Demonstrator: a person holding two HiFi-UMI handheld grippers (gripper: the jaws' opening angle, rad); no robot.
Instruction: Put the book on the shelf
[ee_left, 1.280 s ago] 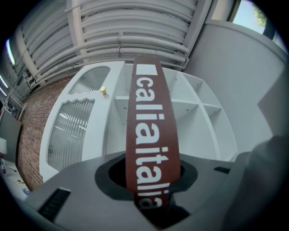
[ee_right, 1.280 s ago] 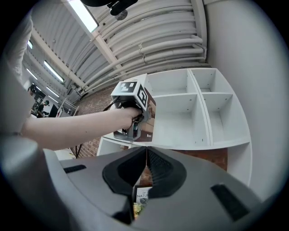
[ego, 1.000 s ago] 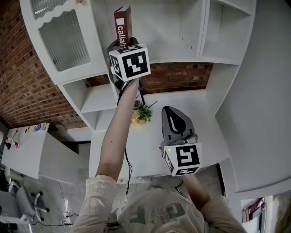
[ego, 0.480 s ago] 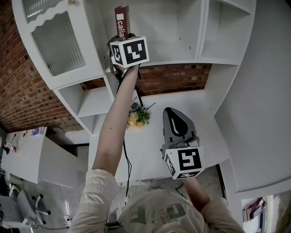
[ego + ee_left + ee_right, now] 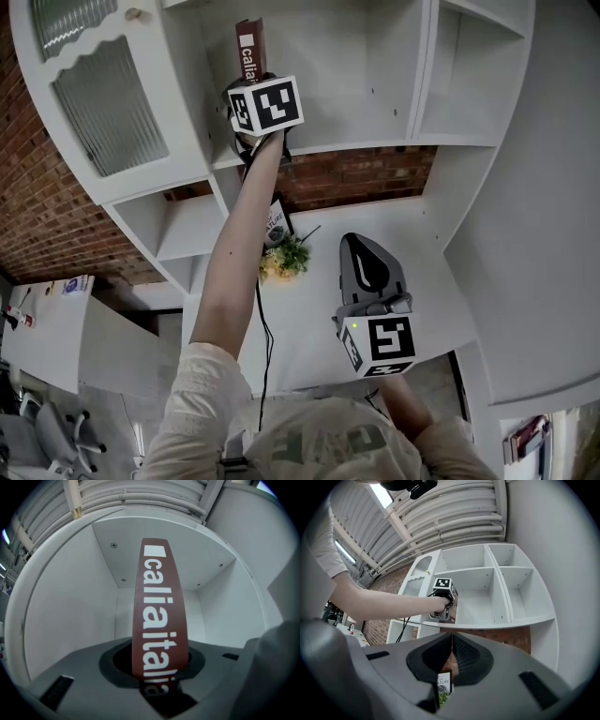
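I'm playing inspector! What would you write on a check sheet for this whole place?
Surface: white desk below the shelves.
Job's things: dark red book upright inside a white shelf compartment.
Clutter: small standing book beside a flower bunch on the desk.
Grippers: left gripper shut on the dark red book; right gripper shut, empty, above the desk.
Cables: black cable hangs beside the left arm.
Surroundings: brick wall, glass cabinet door, office chair.

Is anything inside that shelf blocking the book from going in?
Nothing visible does. The book stands upright before a bare white compartment, and no other item shows against its walls or back.
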